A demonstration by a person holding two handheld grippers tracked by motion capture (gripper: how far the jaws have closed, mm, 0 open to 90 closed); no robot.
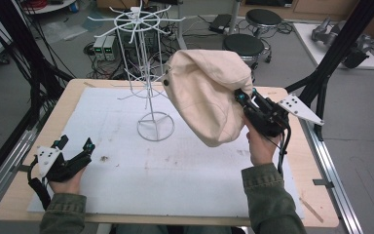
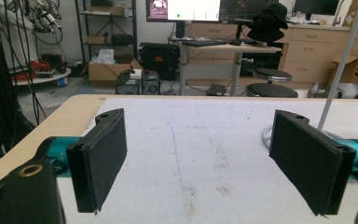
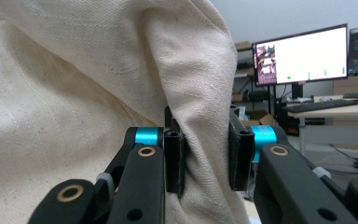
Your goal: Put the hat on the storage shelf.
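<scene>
Fingers (image 3: pixel 175 163) of the right gripper (image 1: pixel 246 101) pinch the cream hat (image 1: pixel 207 95) beside the white rack (image 1: pixel 143 63); left gripper (image 1: pixel 75 144) idles open. Next, I'd guess: hook it onto an arm.

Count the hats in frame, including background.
2. A cream hat is pinched in the right tool, raised beside the white wire rack. A black hat sits on the desk far behind the table. More could be hidden in the clutter.
</scene>
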